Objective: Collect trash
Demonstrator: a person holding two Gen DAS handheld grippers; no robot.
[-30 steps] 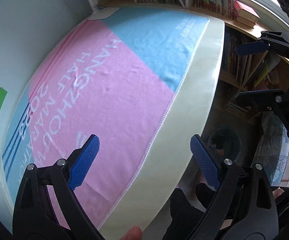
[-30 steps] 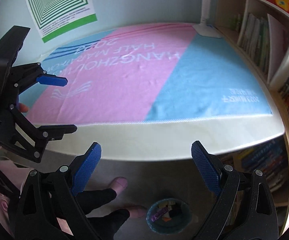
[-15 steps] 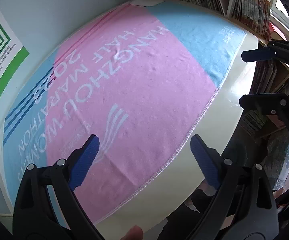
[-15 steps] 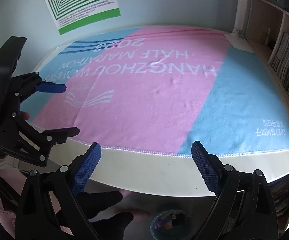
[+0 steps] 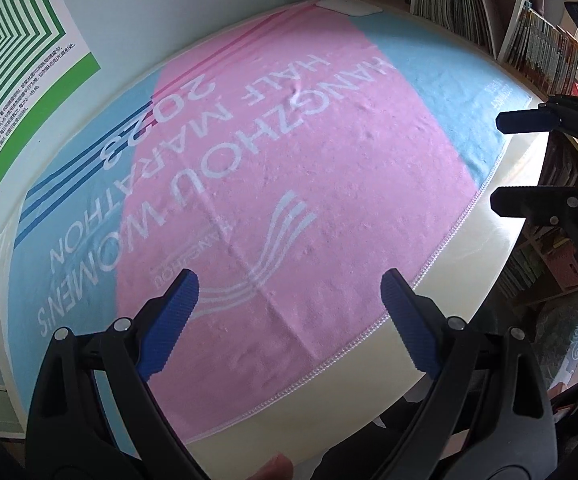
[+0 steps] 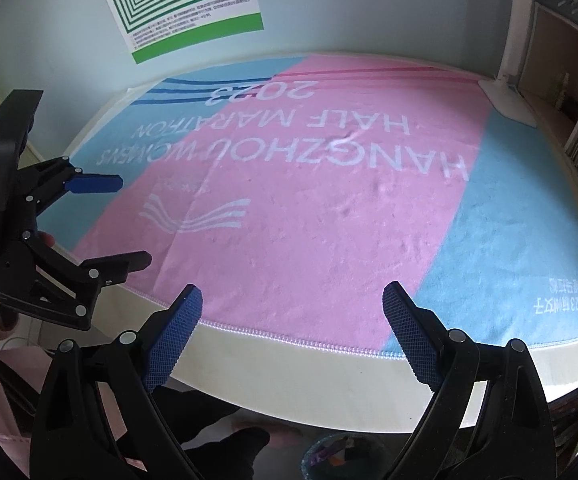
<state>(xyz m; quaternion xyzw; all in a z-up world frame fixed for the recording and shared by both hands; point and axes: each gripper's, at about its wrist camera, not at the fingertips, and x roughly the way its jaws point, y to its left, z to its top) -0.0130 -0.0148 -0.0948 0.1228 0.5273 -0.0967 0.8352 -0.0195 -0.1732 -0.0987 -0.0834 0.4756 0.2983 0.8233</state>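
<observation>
No loose trash shows on the table. A small round bin (image 6: 339, 456) with colourful scraps stands on the floor below the table's front edge, at the bottom of the right wrist view. My left gripper (image 5: 289, 280) is open and empty over the pink part of the towel (image 5: 289, 160). My right gripper (image 6: 293, 292) is also open and empty, above the towel's near hem. Each gripper appears in the other's view: the right gripper (image 5: 509, 162) at the far right, the left gripper (image 6: 129, 222) at the left, held by a hand.
A pink and blue marathon towel (image 6: 329, 200) covers most of the cream table (image 6: 329, 364). A white lamp base (image 6: 505, 100) sits at the far corner. Bookshelves (image 5: 529, 40) line the right side. A green poster (image 6: 185, 0) hangs on the wall. A dark-socked foot (image 6: 225, 440) is under the table.
Both views have swung up from the floor and table edge onto the towel. The bin has slid to the bottom edge of the right wrist view. Both grippers stayed open.
</observation>
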